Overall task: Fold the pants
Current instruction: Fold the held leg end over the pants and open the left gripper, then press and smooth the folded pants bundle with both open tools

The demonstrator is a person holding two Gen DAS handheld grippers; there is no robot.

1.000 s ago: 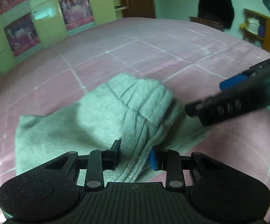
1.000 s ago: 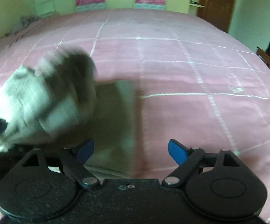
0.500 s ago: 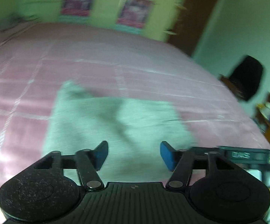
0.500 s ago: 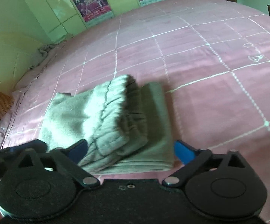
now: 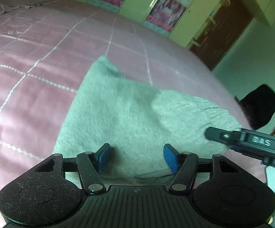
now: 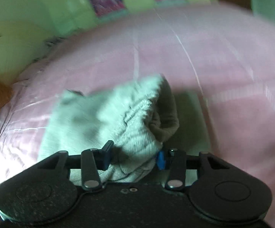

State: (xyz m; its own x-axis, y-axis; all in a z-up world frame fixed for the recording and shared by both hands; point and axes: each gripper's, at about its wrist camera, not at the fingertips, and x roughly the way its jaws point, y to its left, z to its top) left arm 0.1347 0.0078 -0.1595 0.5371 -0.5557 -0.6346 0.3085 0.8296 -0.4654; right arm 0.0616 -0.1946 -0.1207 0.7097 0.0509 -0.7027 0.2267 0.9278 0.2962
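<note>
The grey knit pants [image 5: 137, 117] lie folded on the pink bed [image 5: 42, 57]. My left gripper [image 5: 136, 158] is open just above the near edge of the pants, holding nothing. The right gripper [image 5: 247, 142] enters the left wrist view from the right, at the right edge of the pants. In the blurred right wrist view, my right gripper [image 6: 134, 156] is closed on the ribbed waistband of the pants [image 6: 129, 121], which bunches up between its blue pads.
The pink checked bedspread [image 6: 223, 76] stretches all around. Green cupboards with posters [image 5: 164, 9] and a brown door [image 5: 225, 28] stand beyond the bed. A dark chair [image 5: 259, 108] is at the right, off the bed.
My left gripper let go of the pants and opened above them. My right gripper, open half a second ago, has shut on the ribbed waistband and is moving fast.
</note>
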